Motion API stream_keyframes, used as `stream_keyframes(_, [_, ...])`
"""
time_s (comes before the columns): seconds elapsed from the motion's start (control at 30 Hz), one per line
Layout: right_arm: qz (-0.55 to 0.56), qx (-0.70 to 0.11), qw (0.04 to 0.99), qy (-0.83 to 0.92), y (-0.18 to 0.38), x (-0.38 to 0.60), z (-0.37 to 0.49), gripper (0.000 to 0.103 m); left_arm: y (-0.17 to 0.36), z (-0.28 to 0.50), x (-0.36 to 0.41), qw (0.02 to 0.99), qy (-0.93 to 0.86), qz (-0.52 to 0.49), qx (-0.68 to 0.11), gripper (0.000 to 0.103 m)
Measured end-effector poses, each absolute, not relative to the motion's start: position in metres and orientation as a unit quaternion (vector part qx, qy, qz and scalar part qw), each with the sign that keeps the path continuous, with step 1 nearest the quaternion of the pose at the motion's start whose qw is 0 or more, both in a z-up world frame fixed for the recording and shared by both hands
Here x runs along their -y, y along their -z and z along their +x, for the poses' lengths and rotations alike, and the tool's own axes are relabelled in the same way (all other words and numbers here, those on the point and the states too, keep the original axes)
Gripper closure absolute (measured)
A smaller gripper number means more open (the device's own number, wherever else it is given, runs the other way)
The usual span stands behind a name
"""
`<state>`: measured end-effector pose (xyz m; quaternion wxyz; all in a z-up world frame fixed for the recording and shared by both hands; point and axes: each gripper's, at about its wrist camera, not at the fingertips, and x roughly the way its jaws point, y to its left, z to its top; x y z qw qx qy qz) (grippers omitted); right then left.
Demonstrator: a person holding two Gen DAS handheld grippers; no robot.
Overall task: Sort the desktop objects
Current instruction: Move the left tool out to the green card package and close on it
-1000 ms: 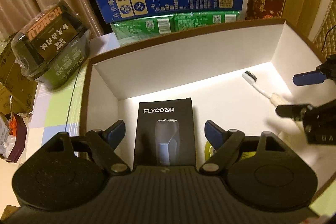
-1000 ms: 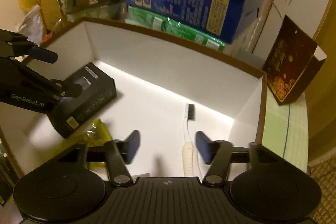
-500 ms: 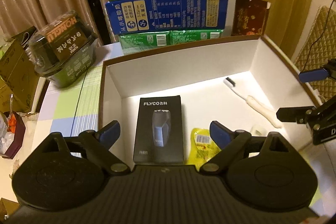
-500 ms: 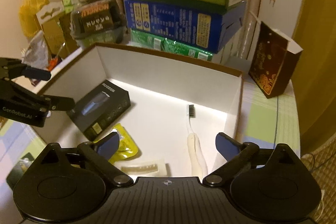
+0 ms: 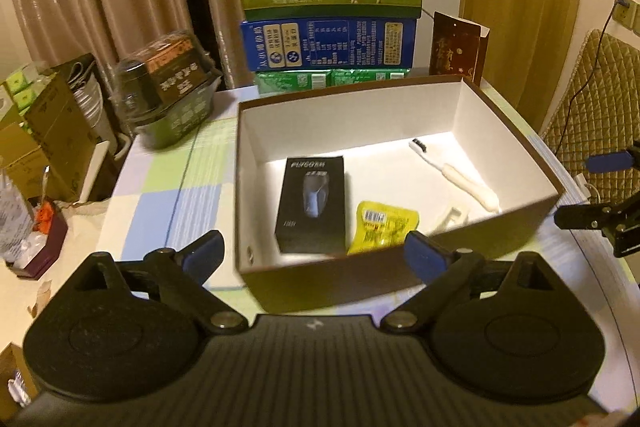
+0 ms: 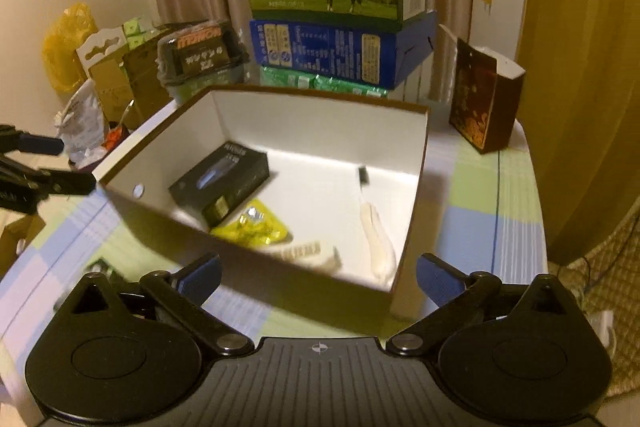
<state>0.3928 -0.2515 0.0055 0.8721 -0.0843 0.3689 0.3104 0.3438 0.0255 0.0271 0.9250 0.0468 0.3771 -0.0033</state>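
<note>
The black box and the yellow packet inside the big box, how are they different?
The black box is a stiff, straight-edged carton showing a shaver picture; the yellow packet is a soft, crinkly pouch with a barcode label. The black box is clearly bigger and taller than the flat yellow packet. The black box lies nearer the left wall, the yellow packet just to its right. Both rest on the white floor of the open cardboard box.

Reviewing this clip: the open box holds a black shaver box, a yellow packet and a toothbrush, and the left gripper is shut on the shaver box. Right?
Not quite. The left gripper holds nothing: its jaws are opening, outside the open box, as the left wrist view shows. The black shaver box, yellow packet and toothbrush do lie inside.
</note>
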Motion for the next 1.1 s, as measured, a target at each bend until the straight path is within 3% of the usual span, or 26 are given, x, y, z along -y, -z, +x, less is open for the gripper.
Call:
stream_keyframes(0.27, [-0.070, -0.403, 0.860, -0.306, 0.018, 0.261, 0.351, 0.002, -0.022, 0.291, -0.047, 0.920, -0.012, 0.025, -0.392, 0.008])
stream_keyframes(0.5, [-0.068, -0.438, 0.849, -0.287, 0.042, 0.267, 0.339, 0.002, 0.020, 0.271, -0.075, 0.895, -0.017, -0.023, -0.445, 0.010])
stream_keyframes(0.87, [-0.065, -0.459, 0.844, -0.268, 0.055, 0.261, 0.337, 0.002, 0.096, 0.290, -0.113, 0.847, 0.005, -0.090, -0.524, 0.022])
stream_keyframes(1.0, [-0.063, -0.466, 0.844, -0.258, 0.059, 0.261, 0.341, 0.002, 0.108, 0.299, -0.114, 0.838, 0.022, -0.097, -0.537, 0.040])
stream_keyframes(1.1, [-0.061, -0.472, 0.843, -0.249, 0.063, 0.261, 0.343, 0.002, 0.114, 0.304, -0.107, 0.833, 0.032, -0.089, -0.545, 0.059])
